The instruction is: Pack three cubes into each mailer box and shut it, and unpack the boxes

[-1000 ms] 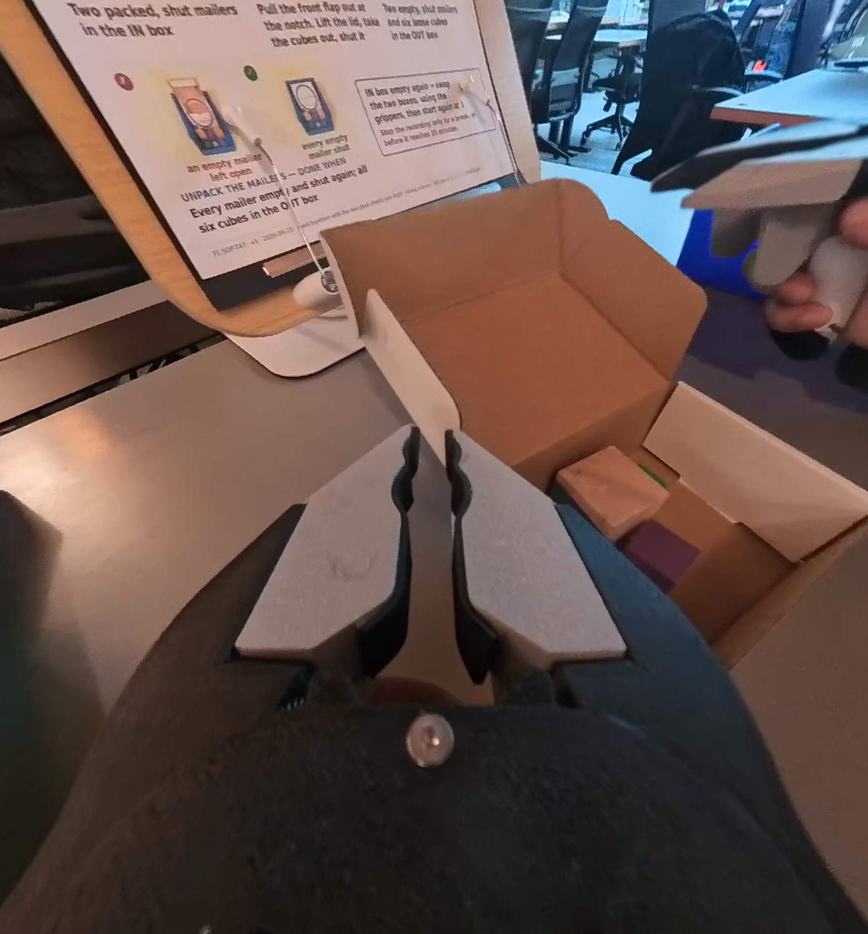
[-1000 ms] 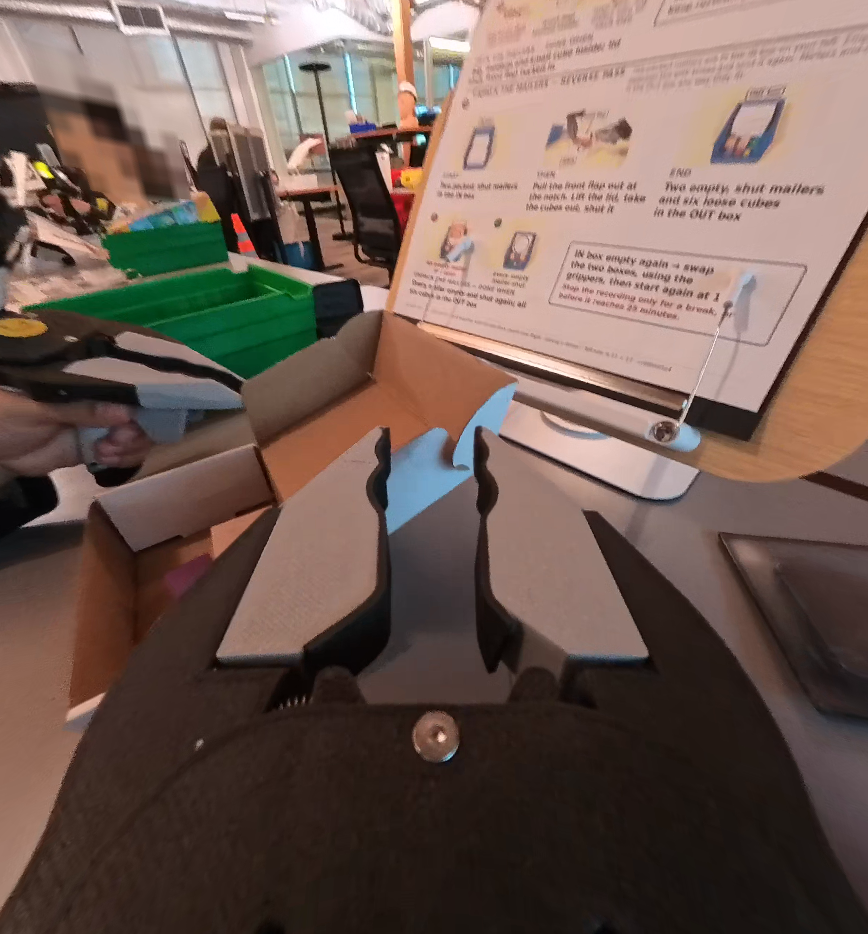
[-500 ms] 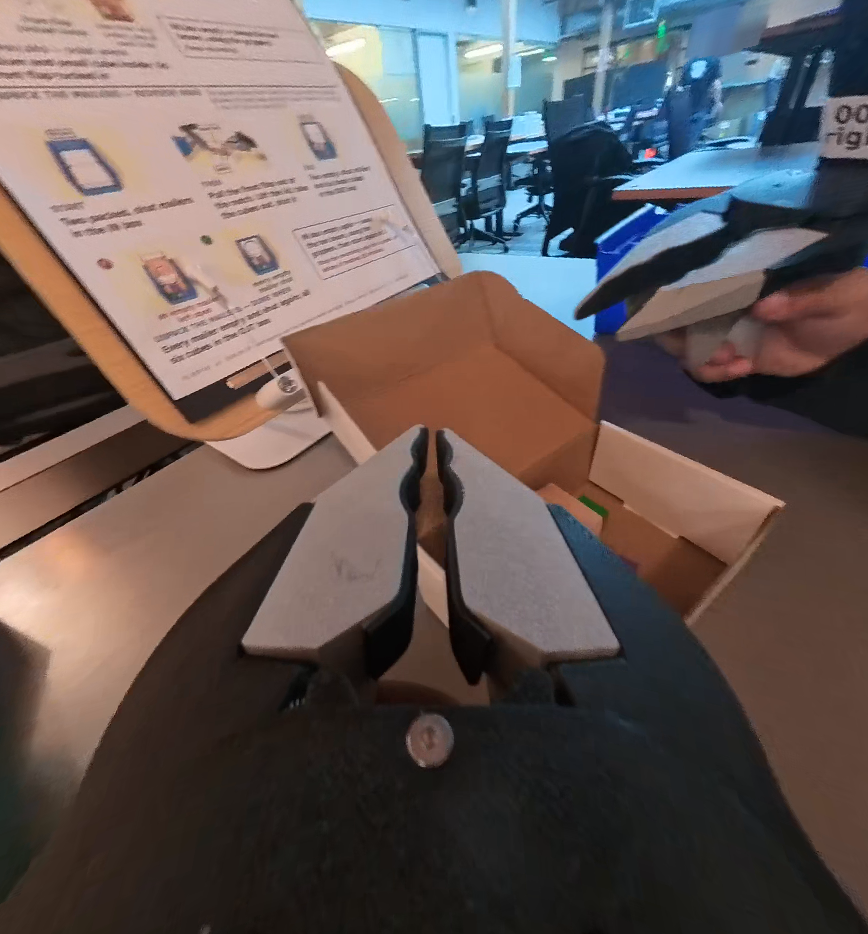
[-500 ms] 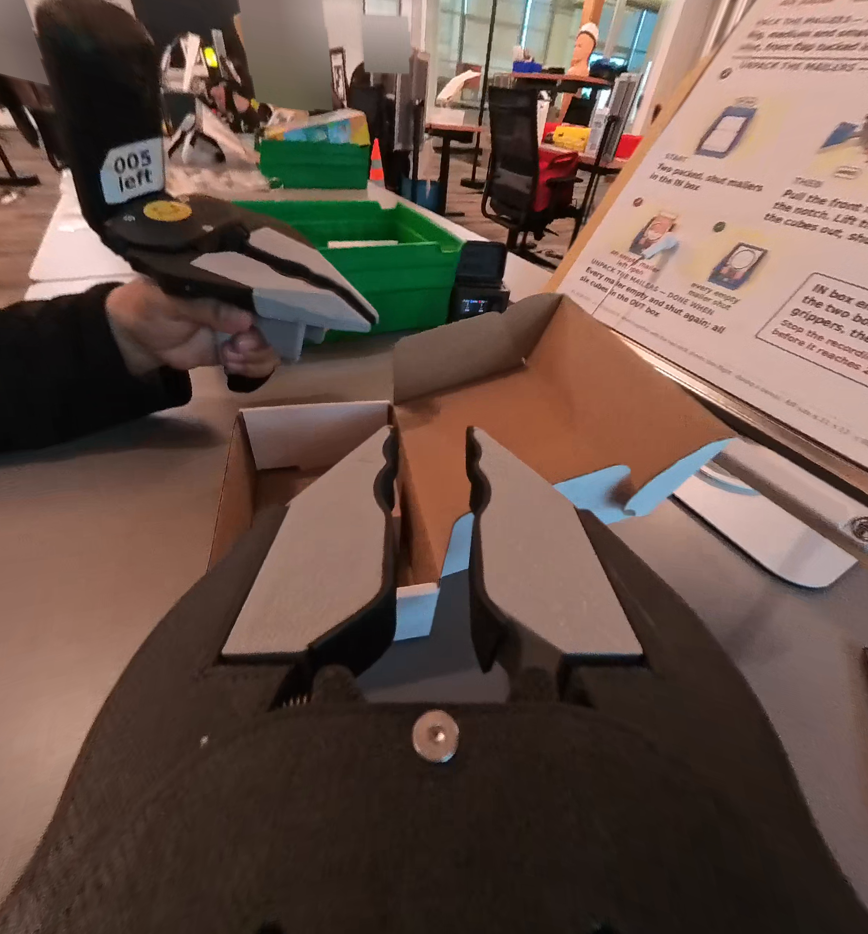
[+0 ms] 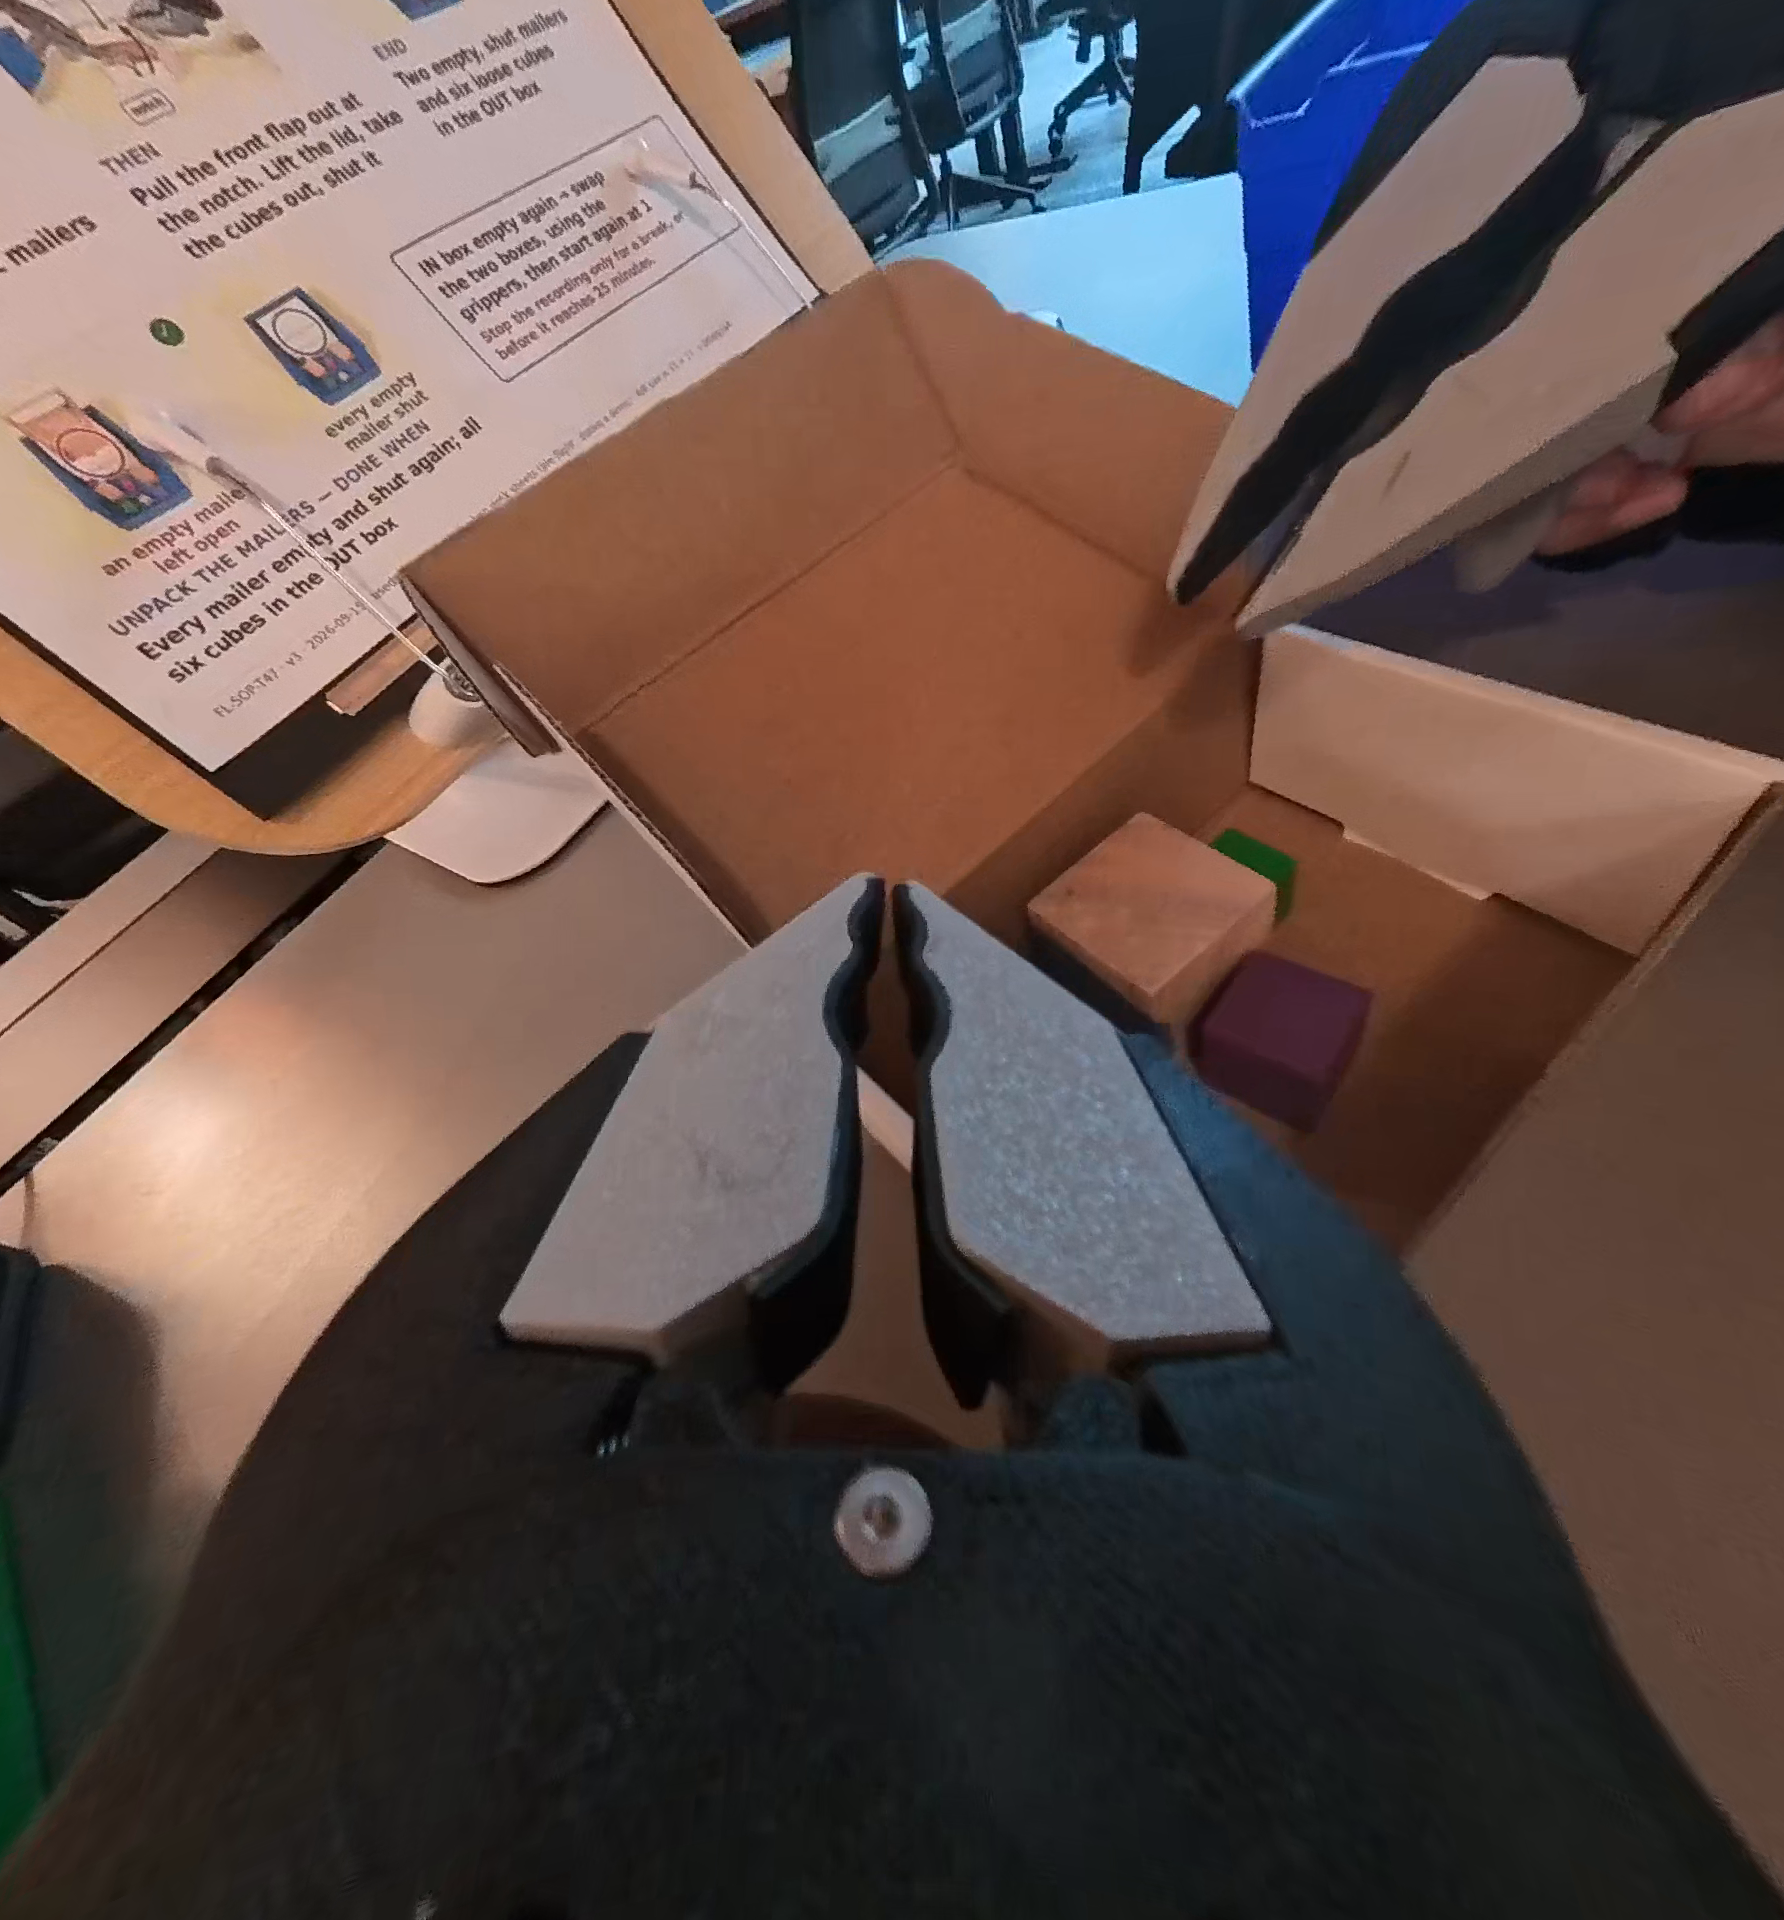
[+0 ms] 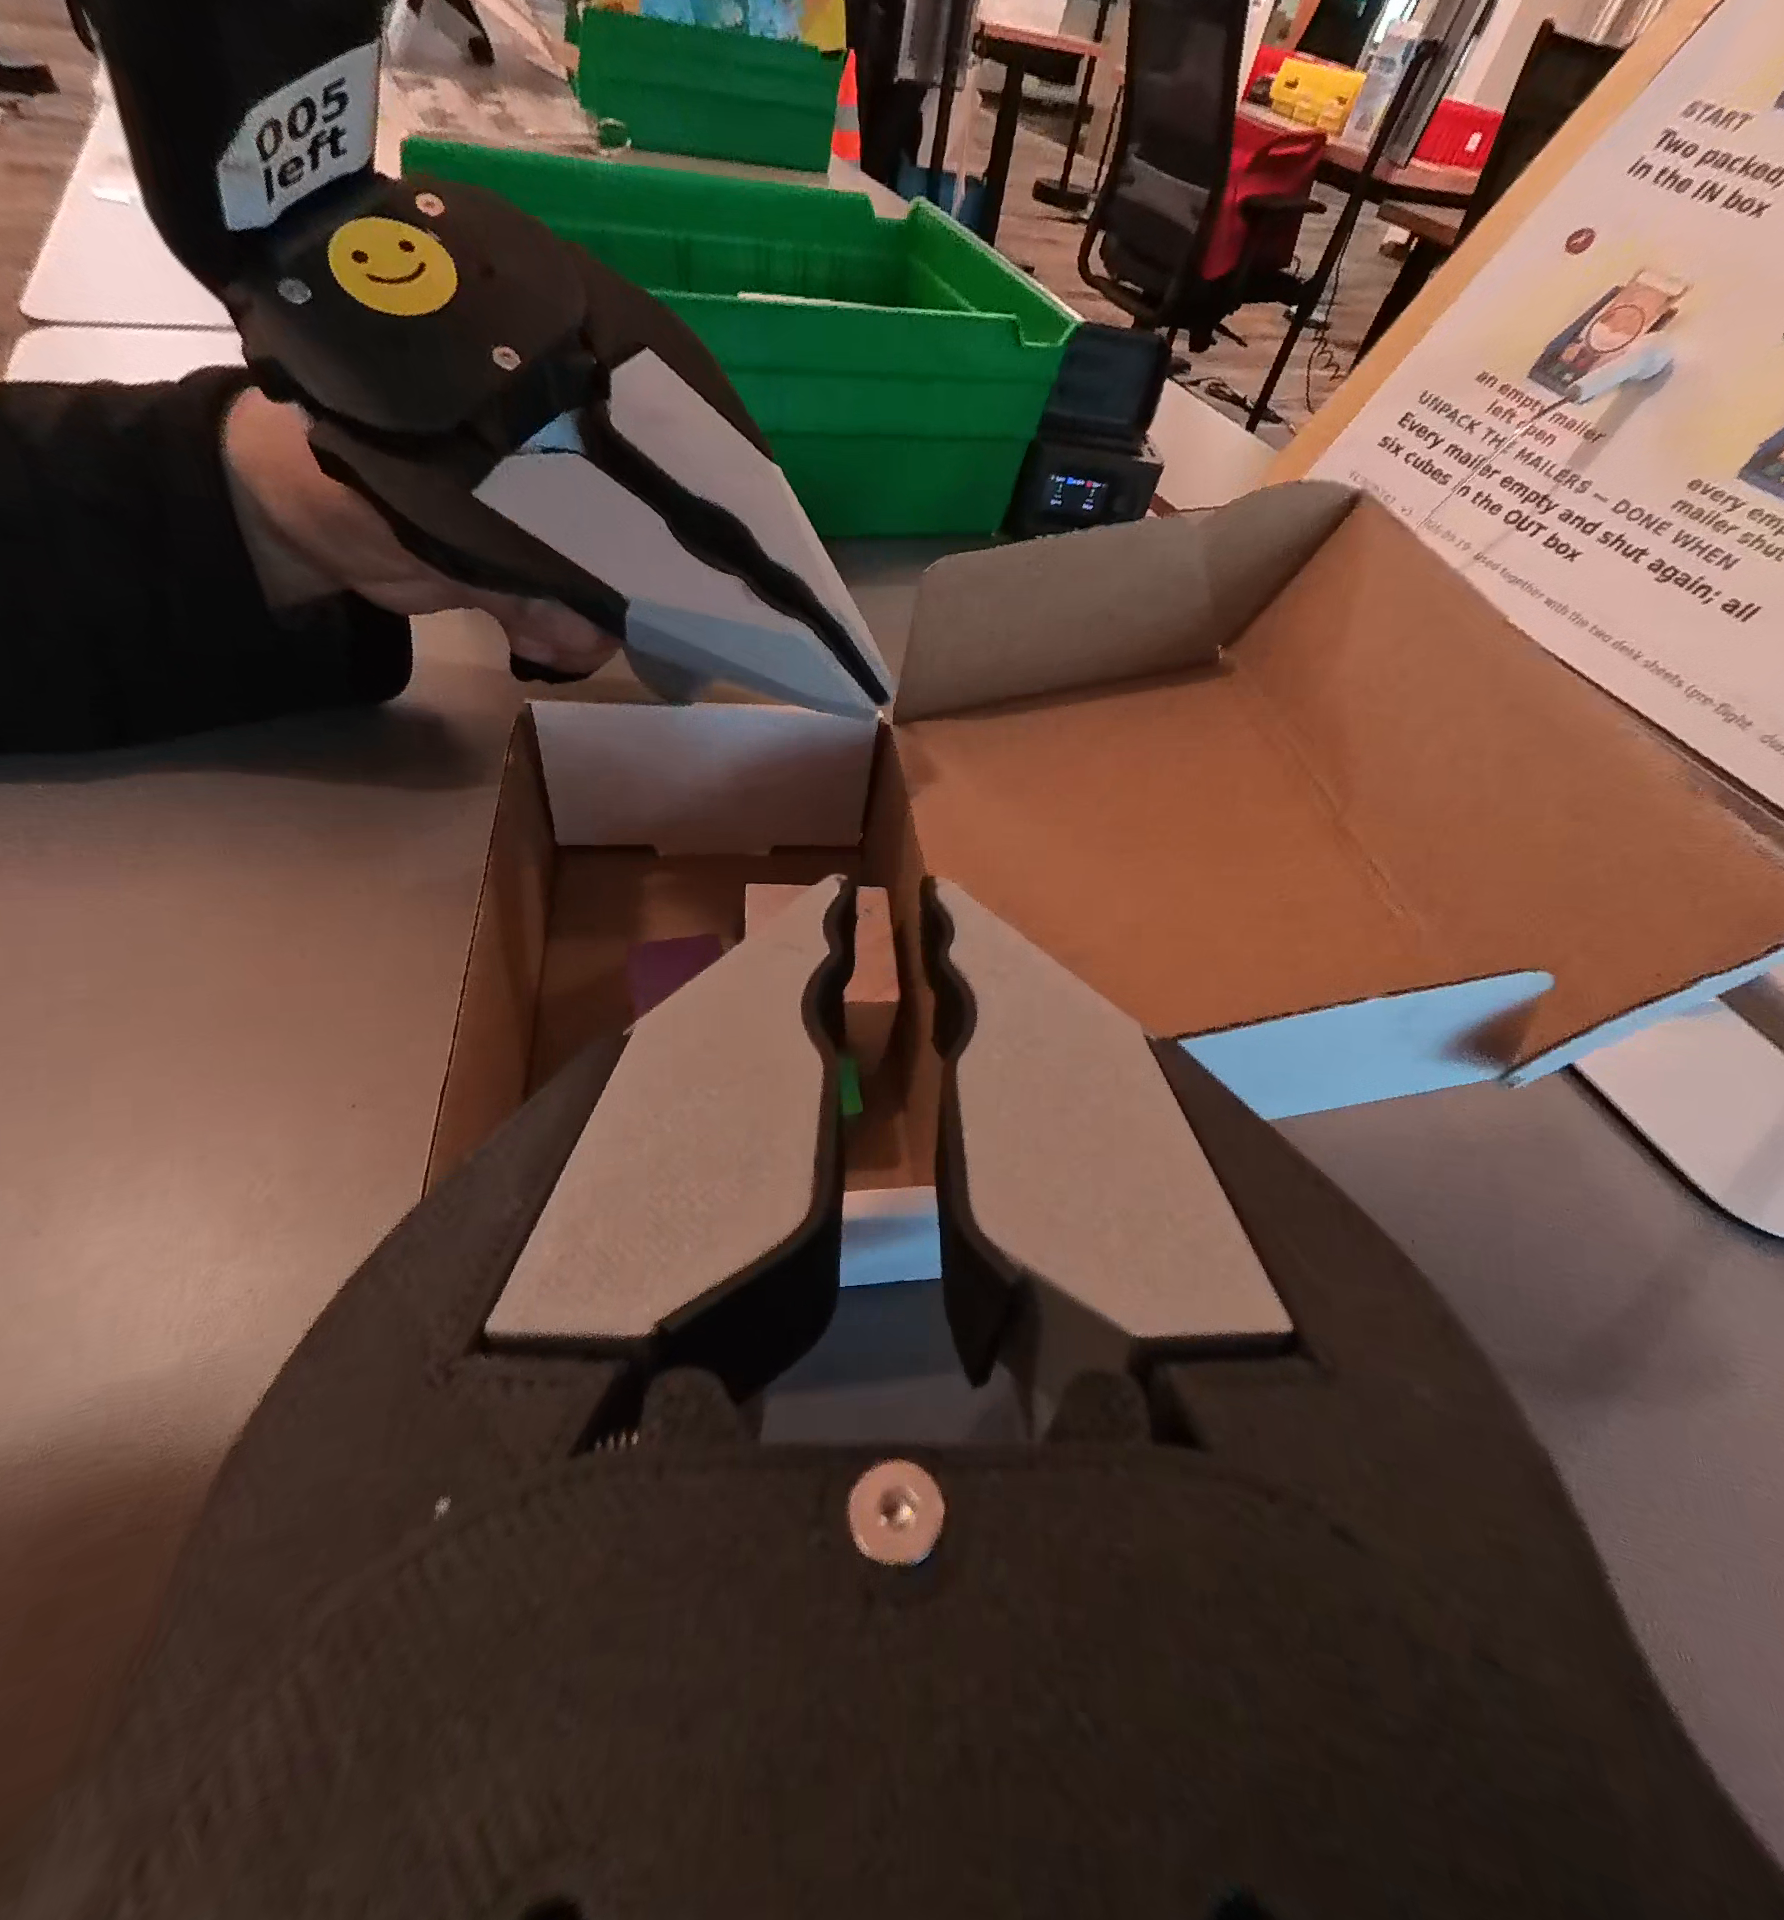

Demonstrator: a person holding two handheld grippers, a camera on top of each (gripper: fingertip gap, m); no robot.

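The surface [image 6: 192,1039] is grey, and one mailer box [image 5: 1677,883] is set on it in front of an instruction board [image 5: 244,312] on a stand. The box lid [image 6: 1335,831] is folded back towards the board, its white tuck flap [image 6: 1387,1039] pointing at the right wrist camera. The box is open, so the step in hand is judged to be either the end of packing or the start of unpacking; which one cannot be told from these views.

A green bin [image 6: 846,343] is seen behind the box, well apart from it.

Three cubes are seen inside the box, on its floor: a plain wooden cube [image 5: 1148,914], a purple cube [image 5: 1283,1039] just beside it, and a green cube [image 5: 1257,862] mostly hidden behind the wooden one.

The left gripper [image 5: 888,904] is held nearly closed and empty, tips at the near box wall by the lid hinge. The right gripper [image 6: 883,914] is held slightly apart and empty, poised above the box over the wooden cube.

Next move, if packing: the lid is to be swung down over the cubes and the flap tucked into the front wall, with the box steadied by the other gripper. If unpacking: the right gripper is to be widened and lowered around the wooden cube.
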